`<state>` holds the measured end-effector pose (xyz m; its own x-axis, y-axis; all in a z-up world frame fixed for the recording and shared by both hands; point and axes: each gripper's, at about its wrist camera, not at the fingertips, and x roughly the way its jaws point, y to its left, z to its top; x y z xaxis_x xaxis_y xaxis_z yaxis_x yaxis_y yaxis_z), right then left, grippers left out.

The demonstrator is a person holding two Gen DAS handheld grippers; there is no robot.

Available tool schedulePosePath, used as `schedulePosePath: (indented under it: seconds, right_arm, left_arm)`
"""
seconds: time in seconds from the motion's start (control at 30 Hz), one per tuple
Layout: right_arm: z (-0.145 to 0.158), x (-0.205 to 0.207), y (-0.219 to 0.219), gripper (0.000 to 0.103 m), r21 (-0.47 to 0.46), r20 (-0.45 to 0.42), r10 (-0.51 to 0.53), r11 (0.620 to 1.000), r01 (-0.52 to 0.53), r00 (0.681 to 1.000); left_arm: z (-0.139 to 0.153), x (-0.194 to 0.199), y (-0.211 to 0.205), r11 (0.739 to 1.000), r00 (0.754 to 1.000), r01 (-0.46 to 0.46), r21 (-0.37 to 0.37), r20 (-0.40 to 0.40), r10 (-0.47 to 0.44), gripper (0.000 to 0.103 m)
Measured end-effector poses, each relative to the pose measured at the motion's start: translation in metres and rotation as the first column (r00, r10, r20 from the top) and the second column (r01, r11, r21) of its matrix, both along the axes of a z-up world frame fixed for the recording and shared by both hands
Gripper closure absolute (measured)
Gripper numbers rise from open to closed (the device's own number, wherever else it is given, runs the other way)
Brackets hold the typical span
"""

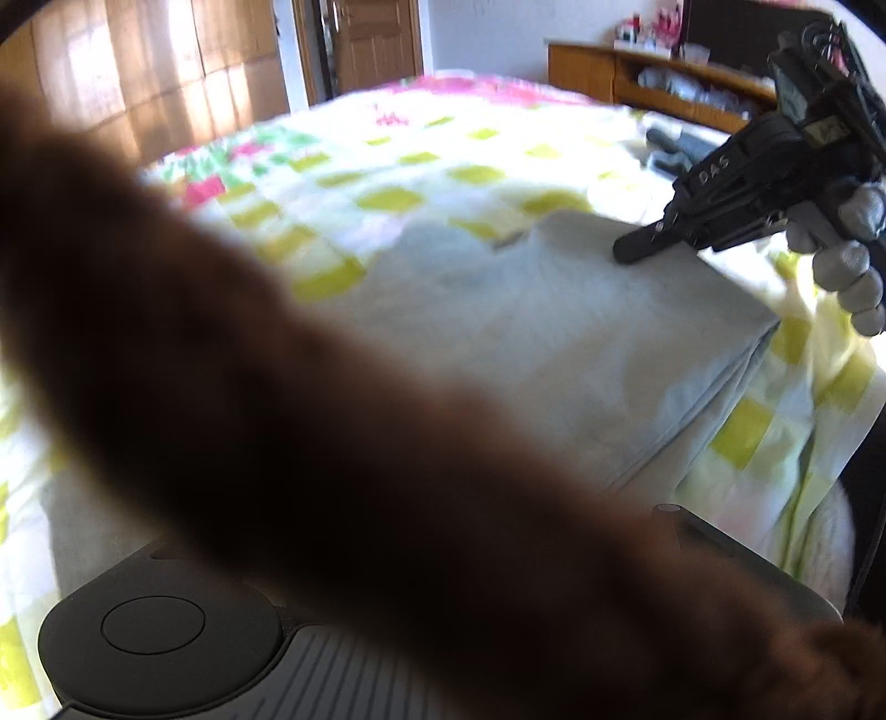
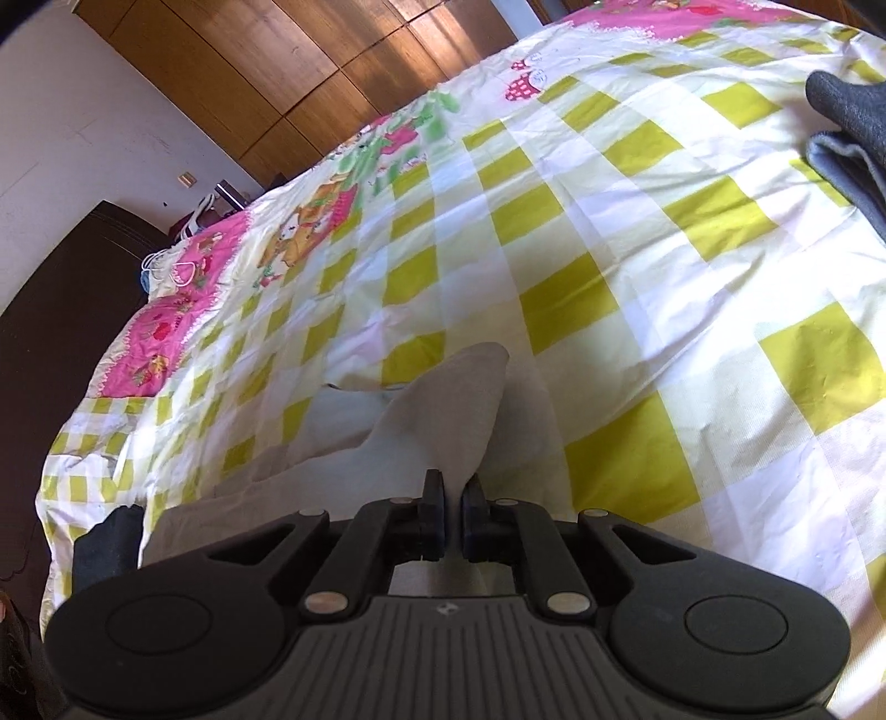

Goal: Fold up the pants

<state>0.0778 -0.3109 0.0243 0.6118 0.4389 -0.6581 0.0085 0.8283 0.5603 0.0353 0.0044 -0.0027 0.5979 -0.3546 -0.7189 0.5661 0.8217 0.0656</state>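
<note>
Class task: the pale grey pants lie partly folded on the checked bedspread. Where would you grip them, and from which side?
Grip the pale grey pants at the raised corner that the right tool is already shut on, probably coming from the near edge of the bedspread: that corner stands free of the bed.

The bedspread [image 2: 637, 266], checked in yellow-green and white with a pink cartoon-printed border, covers nearly everything in view. Dark grey folded clothes [image 2: 853, 138] lie on the bedspread at its right edge in the right wrist view. Beyond the bedspread's far side stand a wooden wardrobe [image 2: 288, 66] and a wooden door [image 1: 376, 44], while a low wooden shelf [image 1: 653, 83] holding small clutter runs past its right end.
</note>
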Motion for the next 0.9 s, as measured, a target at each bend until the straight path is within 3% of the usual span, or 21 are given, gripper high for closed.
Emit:
schedulePosePath:
  seconds: [0.1, 0.2, 0.33, 0.43, 0.67, 0.9]
  right_arm:
    - [0.029, 0.001, 0.013, 0.08, 0.021, 0.016, 0.02, 1.0, -0.02, 1.0]
    - [0.057, 0.006, 0.04, 0.08, 0.024, 0.03, 0.055, 0.998, -0.056, 0.998]
    - [0.083, 0.018, 0.094, 0.079, 0.041, 0.048, 0.129, 0.991, -0.131, 0.99]
    - [0.091, 0.029, 0.145, 0.08, 0.027, 0.057, 0.198, 0.979, -0.2, 0.979]
    - [0.068, 0.047, 0.256, 0.079, -0.049, -0.021, 0.346, 0.937, -0.346, 0.938]
    - [0.034, 0.043, 0.321, 0.079, -0.1, -0.114, 0.405, 0.904, -0.416, 0.907]
  left_arm:
    - [0.015, 0.001, 0.012, 0.999, 0.998, -0.024, -0.028, 0.053, 0.026, 0.047]
    - [0.019, 0.008, 0.024, 0.998, 0.994, -0.053, 0.024, 0.096, 0.05, 0.047]
    - [0.015, 0.013, 0.047, 0.992, 0.993, -0.086, 0.092, 0.086, 0.079, 0.047]
    - [0.016, 0.008, 0.076, 0.988, 0.989, -0.129, 0.085, 0.083, 0.122, 0.047]
    - [0.009, 0.002, 0.136, 0.969, 0.969, -0.245, 0.006, 0.021, 0.245, 0.047]
    - [-0.002, 0.003, 0.147, 0.969, 0.973, -0.232, -0.085, -0.029, 0.23, 0.049]
